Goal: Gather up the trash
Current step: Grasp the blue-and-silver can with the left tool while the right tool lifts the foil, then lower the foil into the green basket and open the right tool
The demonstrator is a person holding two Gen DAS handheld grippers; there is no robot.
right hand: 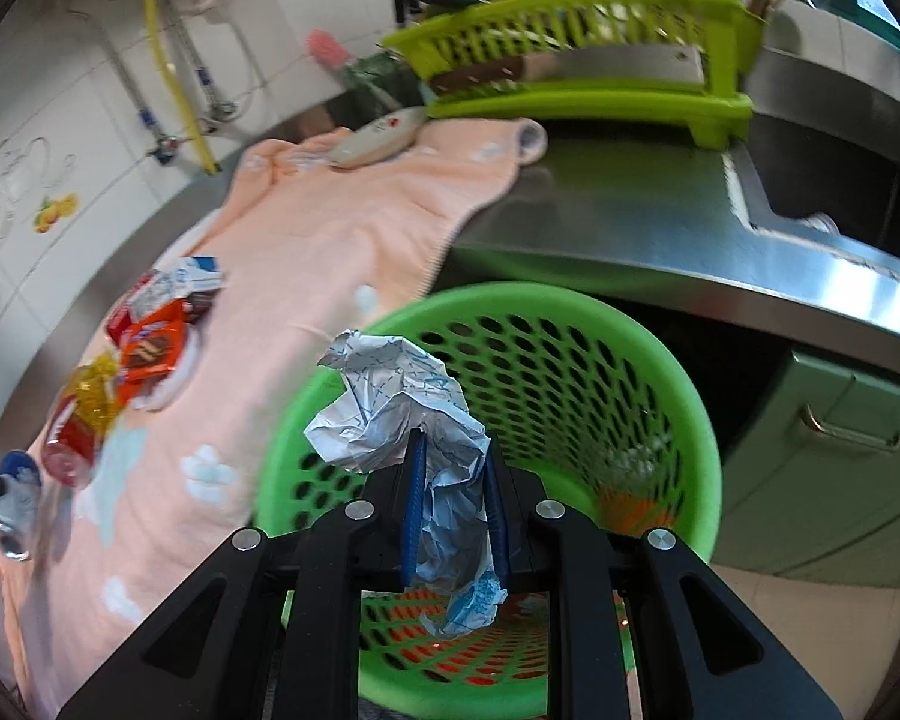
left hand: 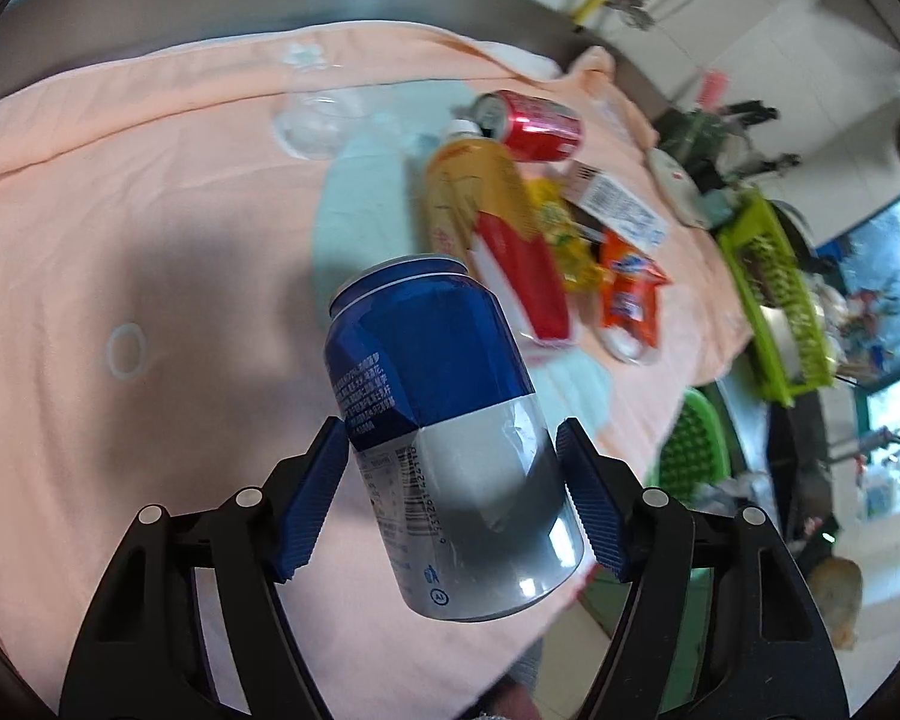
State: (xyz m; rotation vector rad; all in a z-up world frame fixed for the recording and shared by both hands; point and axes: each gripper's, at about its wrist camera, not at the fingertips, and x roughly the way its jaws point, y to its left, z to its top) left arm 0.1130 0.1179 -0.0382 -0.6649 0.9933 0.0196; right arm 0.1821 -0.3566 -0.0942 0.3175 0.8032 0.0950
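Observation:
My left gripper is shut on a blue and silver can and holds it above the peach cloth. Beyond it lie a red can, a yellow and red bottle, a clear plastic bottle and snack wrappers. My right gripper is shut on a crumpled white and blue paper wrapper and holds it over the rim of the green perforated bin. The wrappers and the blue can show at the left of the right wrist view.
A lime green dish rack stands on the steel counter beside a sink. A white dish lies at the cloth's far end. Green cabinet doors sit below the counter. The bin also shows in the left wrist view.

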